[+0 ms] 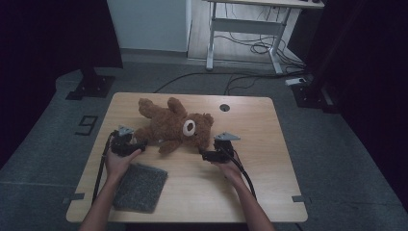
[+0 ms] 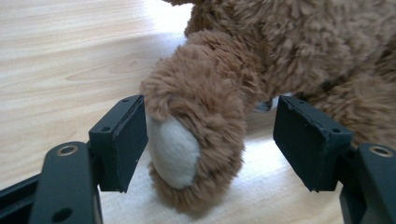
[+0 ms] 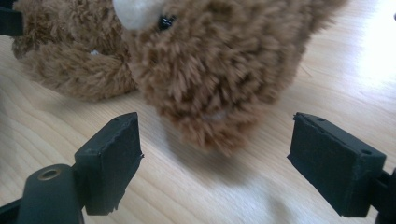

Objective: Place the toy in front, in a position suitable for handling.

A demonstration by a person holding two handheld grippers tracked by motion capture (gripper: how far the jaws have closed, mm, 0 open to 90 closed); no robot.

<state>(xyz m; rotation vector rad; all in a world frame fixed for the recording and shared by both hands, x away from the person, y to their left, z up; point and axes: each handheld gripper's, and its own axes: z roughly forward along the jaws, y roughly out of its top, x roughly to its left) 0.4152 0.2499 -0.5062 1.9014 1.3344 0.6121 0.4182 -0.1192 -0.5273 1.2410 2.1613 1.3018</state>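
Observation:
A brown teddy bear [image 1: 173, 125] lies on its side on the wooden table [image 1: 269, 183], head to the right. My left gripper [image 1: 139, 143] is at the bear's lower end. In the left gripper view its jaws [image 2: 212, 128] stand open around the bear's foot [image 2: 210, 102] with the white sole [image 2: 173, 149]; the left pad is at the fur and the right pad stands apart. My right gripper [image 1: 206, 155] sits just in front of the bear's head [image 3: 219, 70]. Its jaws [image 3: 219, 140] are open, with the head a little ahead of the pads.
A grey felt-like pad [image 1: 140, 186] lies near the table's front left, beside the person's left forearm. A round cable hole [image 1: 224, 107] is in the far edge. Behind the table stand a white desk frame [image 1: 250, 29] and floor cables [image 1: 255, 48].

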